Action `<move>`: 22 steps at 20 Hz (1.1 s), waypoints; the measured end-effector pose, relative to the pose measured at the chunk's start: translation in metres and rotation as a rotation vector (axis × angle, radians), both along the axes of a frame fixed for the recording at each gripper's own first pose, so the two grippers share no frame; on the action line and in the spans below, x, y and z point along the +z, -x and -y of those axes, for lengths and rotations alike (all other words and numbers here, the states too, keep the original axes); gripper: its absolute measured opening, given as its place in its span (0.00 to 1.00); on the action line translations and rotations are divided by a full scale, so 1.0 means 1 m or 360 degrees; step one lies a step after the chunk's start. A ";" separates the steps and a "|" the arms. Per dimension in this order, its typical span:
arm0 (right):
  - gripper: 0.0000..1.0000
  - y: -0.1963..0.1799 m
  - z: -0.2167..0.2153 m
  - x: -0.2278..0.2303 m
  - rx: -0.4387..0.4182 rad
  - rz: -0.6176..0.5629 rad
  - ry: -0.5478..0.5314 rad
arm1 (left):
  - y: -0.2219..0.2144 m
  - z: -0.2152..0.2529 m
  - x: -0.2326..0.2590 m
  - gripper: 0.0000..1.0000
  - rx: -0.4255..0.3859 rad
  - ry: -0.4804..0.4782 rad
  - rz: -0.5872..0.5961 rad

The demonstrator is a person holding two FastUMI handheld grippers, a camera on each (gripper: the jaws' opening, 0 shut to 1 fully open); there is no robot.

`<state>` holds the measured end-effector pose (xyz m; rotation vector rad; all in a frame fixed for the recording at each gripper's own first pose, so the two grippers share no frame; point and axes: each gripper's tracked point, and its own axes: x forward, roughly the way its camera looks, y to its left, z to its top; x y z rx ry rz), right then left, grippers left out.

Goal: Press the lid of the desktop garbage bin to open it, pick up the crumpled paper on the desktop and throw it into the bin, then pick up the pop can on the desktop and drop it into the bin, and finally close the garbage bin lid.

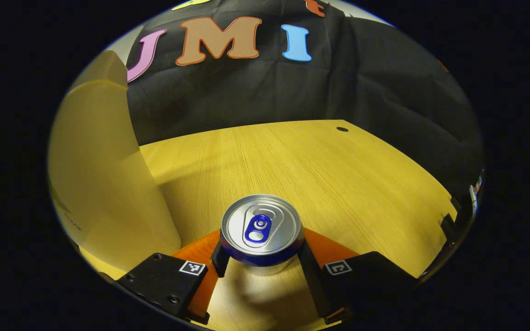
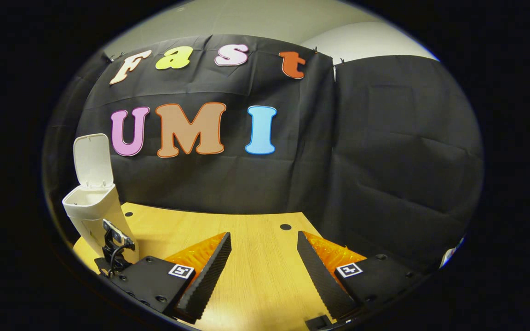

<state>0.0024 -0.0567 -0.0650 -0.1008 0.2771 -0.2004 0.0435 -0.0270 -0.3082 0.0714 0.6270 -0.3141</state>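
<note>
The wooden surface is stretching across the middle and lower part of the left gripper view and across the lower centre of the right gripper view, meeting the black cloth wall behind it. The garbage bin is looming along the left edge of the left gripper view, pale and close; in the right gripper view it is standing at the lower left of the frame, on the surface near the wall. Its lid is standing upright, swung open above the bin's mouth. The right claw is sitting at the bottom centre of the right gripper view, its fingers spread wide with bare surface between them. The left claw is pinching the pop can at the bottom centre of the left gripper view, one finger pressing on each side just under the rim. The can is standing upright, top and pull tab facing the camera, just right of the bin.
</note>
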 end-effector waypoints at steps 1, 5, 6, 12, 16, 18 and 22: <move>0.96 -0.001 -0.001 0.000 0.0004 0.0007 -0.0007 | -0.003 -0.002 0.010 0.79 -0.0003 -0.0014 0.0045; 0.96 -0.003 -0.008 -0.001 0.0029 0.0023 -0.0032 | -0.011 0.004 0.060 0.78 -0.0060 -0.0018 0.0228; 0.96 -0.004 -0.011 -0.001 0.0034 0.0030 -0.0039 | -0.015 0.005 0.073 0.78 -0.0073 -0.0010 0.0271; 0.96 -0.002 -0.012 0.002 0.0039 0.0067 -0.0078 | -0.033 0.019 0.157 0.78 -0.0137 0.0056 0.0540; 0.96 0.003 -0.011 0.000 0.0034 0.0083 -0.0104 | -0.048 0.020 0.218 0.77 -0.0151 0.0100 0.0750; 0.96 0.003 -0.011 0.000 0.0034 0.0087 -0.0115 | -0.054 0.016 0.244 0.77 -0.0143 0.0111 0.0847; 0.96 0.005 -0.013 -0.001 0.0041 0.0096 -0.0126 | -0.064 0.002 0.282 0.76 -0.0106 0.0080 0.0994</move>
